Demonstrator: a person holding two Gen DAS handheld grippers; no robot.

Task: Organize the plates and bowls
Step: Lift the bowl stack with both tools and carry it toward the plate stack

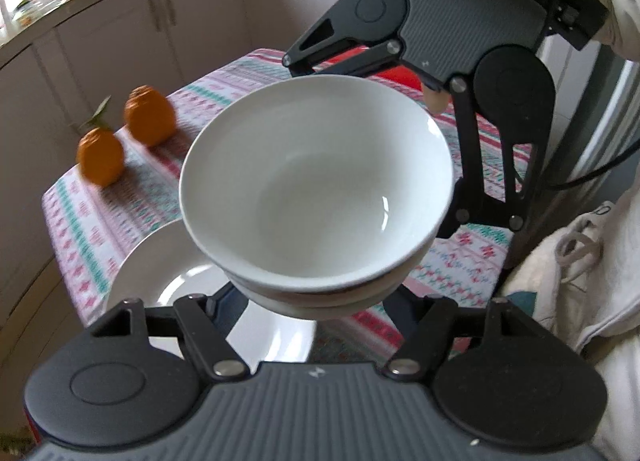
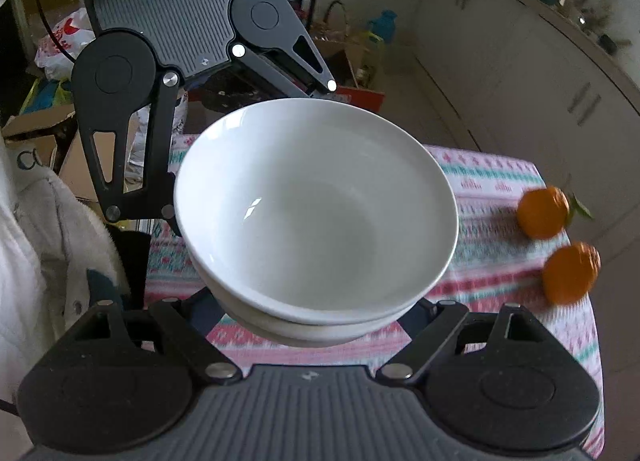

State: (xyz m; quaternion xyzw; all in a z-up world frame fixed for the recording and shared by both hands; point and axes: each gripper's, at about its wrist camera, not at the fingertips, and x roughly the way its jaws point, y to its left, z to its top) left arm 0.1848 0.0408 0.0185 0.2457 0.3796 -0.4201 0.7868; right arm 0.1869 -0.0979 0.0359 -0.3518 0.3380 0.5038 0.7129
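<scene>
White nested bowls (image 1: 316,189) (empty), aloft

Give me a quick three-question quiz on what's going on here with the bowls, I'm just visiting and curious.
1. True or false: the stacked white bowls are resting on the tablecloth.
2. How many oranges sit on the table?
A) one B) two C) four
3. Fill in: below the lifted bowls, on the table, lies a white ____.

Key:
1. False. The left gripper and the right gripper hold the stack up between them, from opposite sides, above the table.
2. B, two; both stand near the table's edge.
3. Plate, seen only in the left wrist view.
</scene>
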